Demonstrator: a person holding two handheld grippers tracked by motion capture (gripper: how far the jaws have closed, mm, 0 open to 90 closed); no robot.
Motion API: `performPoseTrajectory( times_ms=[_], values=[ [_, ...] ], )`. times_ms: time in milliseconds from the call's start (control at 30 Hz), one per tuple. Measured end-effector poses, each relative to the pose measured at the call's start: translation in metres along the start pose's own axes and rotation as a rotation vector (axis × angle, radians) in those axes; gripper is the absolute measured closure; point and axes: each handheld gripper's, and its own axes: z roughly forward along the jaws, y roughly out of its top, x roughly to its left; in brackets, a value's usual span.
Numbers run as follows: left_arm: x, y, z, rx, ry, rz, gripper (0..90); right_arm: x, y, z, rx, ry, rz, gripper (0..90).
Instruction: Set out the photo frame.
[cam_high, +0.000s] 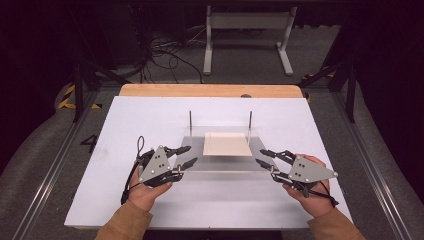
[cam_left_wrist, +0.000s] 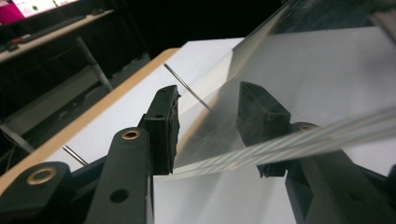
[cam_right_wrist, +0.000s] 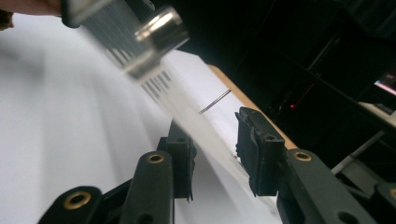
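I have a hand-held gripper in each hand, one at either side of the clear sheet (cam_high: 225, 162) that lies flat in the middle of the bench (cam_high: 150, 115), in front of two thin upright pins (cam_high: 190, 120). A cream card (cam_high: 226, 144) sits on or under the sheet; I cannot tell which. My left hand-held gripper (cam_high: 186, 155) has its jaws part spread around the sheet's left edge: in the left gripper view the edge (cam_left_wrist: 280, 144) runs across between the pads (cam_left_wrist: 163, 128), touching or just beside them, but I see no firm pinch. My right hand-held gripper (cam_high: 265, 157) is the same at the right edge, jaws part spread with the sheet's edge (cam_right_wrist: 205, 140) passing through the gap; the view is blurred there, so the pads may already brush it. I judge this to be the grasping step, both sides lining up on the sheet before it leaves the bench. Next I should close both sets of jaws squarely on the thin edges, at about the same moment, and only then raise the two sides evenly, since a stiff, slick sheet could slip or tilt and the card could slide off
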Motion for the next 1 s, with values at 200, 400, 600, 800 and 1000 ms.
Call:
performPoseTrajectory(
  times_ms=[200,400,600,800,1000],
  values=[
    [0.008,0.018,-0.003,-0.028,0.033,0.027,57.6,-0.007,0.015,-0.001,-0.010,-0.061,-0.077,68.5],
    [0.012,0.042,-0.013,-0.050,0.066,0.069,58.5,-0.017,0.036,-0.008,-0.056,-0.087,-0.108,69.4],
    [0.009,0.057,-0.025,-0.042,0.070,0.096,59.2,-0.018,0.051,-0.015,-0.064,-0.063,-0.083,69.5],
    [0.004,0.065,-0.037,-0.062,0.043,0.081,60.7,-0.018,0.068,-0.026,-0.083,0.001,0.021,69.6],
    [0.002,0.075,-0.049,-0.096,-0.007,0.039,62.0,-0.019,0.080,-0.035,-0.126,0.054,0.113,69.6]
  ],
)
